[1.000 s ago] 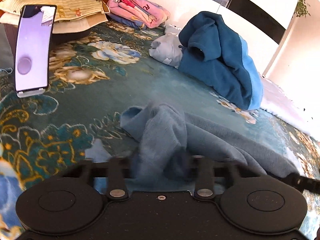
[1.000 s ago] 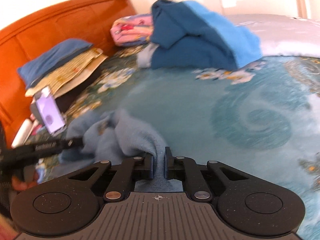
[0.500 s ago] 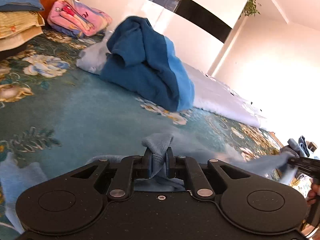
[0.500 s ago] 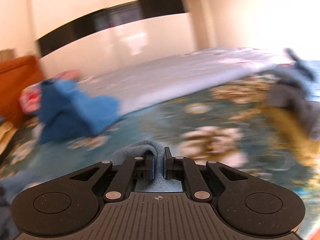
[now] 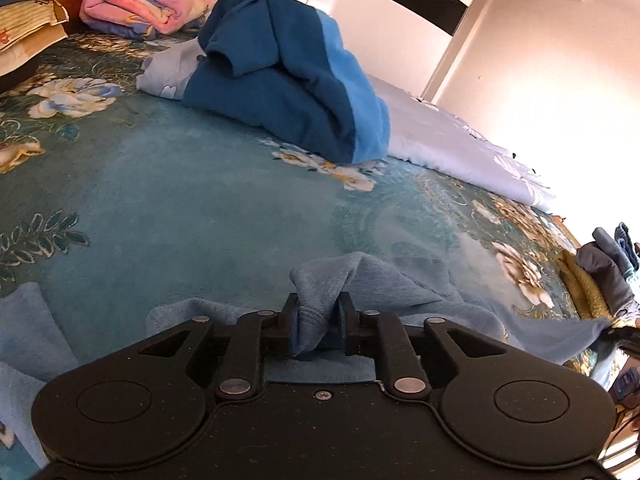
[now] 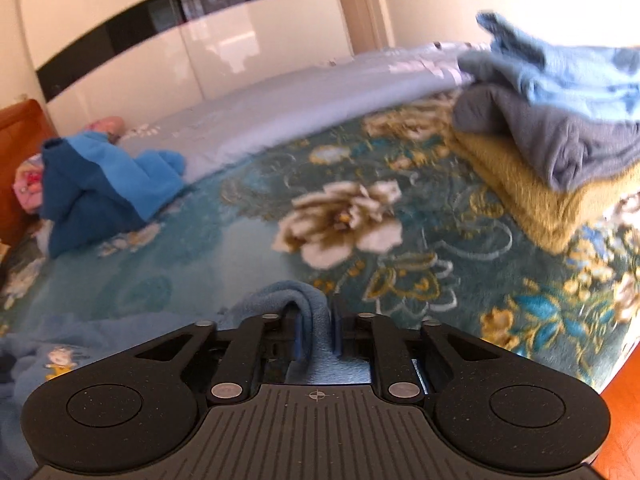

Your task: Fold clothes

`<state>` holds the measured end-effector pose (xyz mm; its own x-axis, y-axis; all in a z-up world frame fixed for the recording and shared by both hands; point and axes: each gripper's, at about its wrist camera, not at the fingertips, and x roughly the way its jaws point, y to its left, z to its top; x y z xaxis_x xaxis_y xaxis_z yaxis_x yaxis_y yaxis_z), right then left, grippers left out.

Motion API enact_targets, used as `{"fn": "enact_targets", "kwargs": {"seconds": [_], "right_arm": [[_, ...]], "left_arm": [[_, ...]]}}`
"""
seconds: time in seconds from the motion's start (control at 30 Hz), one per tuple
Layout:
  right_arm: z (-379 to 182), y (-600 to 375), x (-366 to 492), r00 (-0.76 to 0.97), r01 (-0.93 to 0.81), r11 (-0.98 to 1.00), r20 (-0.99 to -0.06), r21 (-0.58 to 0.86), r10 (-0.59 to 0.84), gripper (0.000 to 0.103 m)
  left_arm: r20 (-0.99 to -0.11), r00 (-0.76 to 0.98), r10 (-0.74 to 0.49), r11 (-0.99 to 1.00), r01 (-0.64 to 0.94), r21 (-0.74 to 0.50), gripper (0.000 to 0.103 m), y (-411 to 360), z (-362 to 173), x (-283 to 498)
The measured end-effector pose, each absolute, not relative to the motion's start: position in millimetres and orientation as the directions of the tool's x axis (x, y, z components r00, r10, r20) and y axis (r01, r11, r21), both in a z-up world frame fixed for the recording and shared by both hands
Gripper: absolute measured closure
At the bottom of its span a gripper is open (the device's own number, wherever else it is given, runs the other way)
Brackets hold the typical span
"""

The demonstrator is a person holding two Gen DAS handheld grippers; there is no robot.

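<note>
Bedspread (image 5: 168, 208) underneath it all, teal and flowered, taking up most of both views. Carried a dark blue fleece heap (image 5: 280, 80) toward the far side and a folded stack (image 6: 540, 184) off by the right-hand corner, both well apart from the work.

Then the light blue garment (image 5: 420, 292), drawn out low across the near part of the bed between the two tools, sagging onto the cover with wrinkles in the middle.

Down to the left tool (image 5: 318, 300): jaws opening, gap narrow, a pinched-up ridge of the garment between them, leaning on one finger and not squeezed as far as showed. Same story at the right tool (image 6: 316, 308): jaws opening, a rolled edge of the cloth in the gap, resting against the left finger and clear of the other.

Looked like the lay-down before a fold. Called for opening fully before pulling away, so the soft cloth did not cling to a pad and drag the edge out of line. Wanted both ends let go level, then a retreat straight back along the fingers, not sideways. Worth smoothing those middle wrinkles flat next, and keeping the spread cloth clear of the folded stack.
</note>
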<state>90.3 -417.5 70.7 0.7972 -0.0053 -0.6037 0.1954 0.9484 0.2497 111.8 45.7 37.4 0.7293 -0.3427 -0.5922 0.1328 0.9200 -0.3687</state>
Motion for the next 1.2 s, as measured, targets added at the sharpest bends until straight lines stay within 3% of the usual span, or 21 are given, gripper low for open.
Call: {"fn": "enact_targets", "kwargs": {"seconds": [0.03,0.2,0.3,0.33,0.53,0.73,1.03,1.2], "right_arm": [[76.0,-418.9,88.4,0.805,0.188,0.950,-0.593,0.248,-0.004,0.071],[94.0,-420.2,85.9,0.827,0.188,0.964,-0.559,0.188,-0.052,0.048],[93.6,-423.3,89.2,0.817,0.195,0.968,-0.572,0.157,-0.072,0.042],[92.5,-425.8,89.4,0.811,0.201,0.969,-0.579,0.145,-0.082,0.036],[76.4,-435.6,101.3,0.746,0.249,0.957,-0.659,0.150,-0.091,0.034],[67.4,-412.7,106.1,0.679,0.176,0.979,-0.733,0.107,-0.042,0.032],[78.8,-396.3,94.8,0.638,0.109,0.991,-0.770,0.079,-0.009,0.028],[94.5,-395.1,88.3,0.646,0.060,0.989,-0.761,0.134,0.064,0.026]], "left_arm": [[-0.594,0.728,-0.342,0.920,0.132,-0.368,0.080,44.8,36.7,112.9],[-0.605,0.720,-0.339,0.925,0.138,-0.353,0.067,39.4,33.2,118.4],[-0.607,0.718,-0.340,0.925,0.141,-0.352,0.060,40.6,31.2,119.8],[-0.607,0.718,-0.340,0.925,0.138,-0.354,0.059,41.6,30.5,120.2],[-0.602,0.720,-0.344,0.919,0.126,-0.375,0.059,45.2,24.5,122.7],[-0.599,0.716,-0.358,0.909,0.120,-0.399,0.058,45.6,18.2,123.9],[-0.580,0.718,-0.385,0.890,0.124,-0.438,0.056,50.0,13.9,123.5],[-0.569,0.721,-0.396,0.881,0.122,-0.457,0.053,55.0,11.9,121.5]]}}
